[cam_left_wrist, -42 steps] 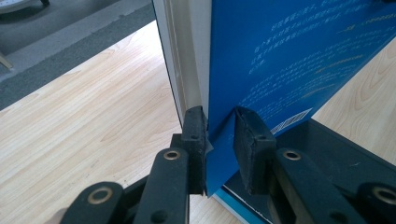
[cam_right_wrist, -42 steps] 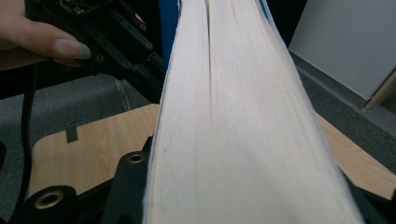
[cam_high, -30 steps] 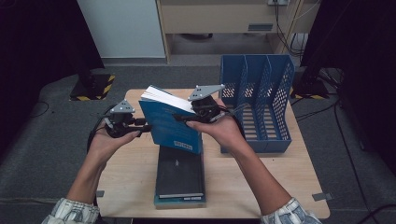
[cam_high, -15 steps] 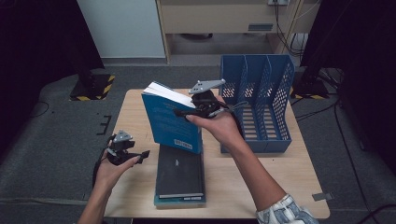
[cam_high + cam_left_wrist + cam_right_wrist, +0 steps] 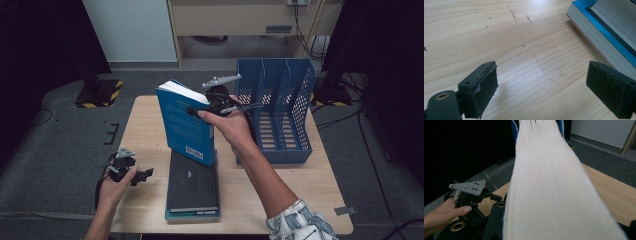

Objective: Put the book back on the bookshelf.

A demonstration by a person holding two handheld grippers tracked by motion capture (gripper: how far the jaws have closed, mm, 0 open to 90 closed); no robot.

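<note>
Now the right gripper [image 5: 200,111] alone pinches the blue book [image 5: 186,125] by its upper corner, upright above the stack of books [image 5: 192,186] beside the file rack [image 5: 280,107]. The left gripper [image 5: 142,175], whose jaws have just been opening with nothing between them, sits low over the table [image 5: 145,125]. Held so near one edge, the book could swing or slip, clipping the rack wall on its way in.

Light wood tabletop [image 5: 150,125], grain and a few dark specks visible up close. Grey carpet floor [image 5: 60,150] all round. Yellow-black hazard tape [image 5: 102,95] on a dark stand base at left. Pale panel [image 5: 127,30] and beige cabinet [image 5: 235,20] behind; cables [image 5: 305,20] hang at right. Dark curtains [image 5: 35,50] flank both sides. Even overhead light.
</note>
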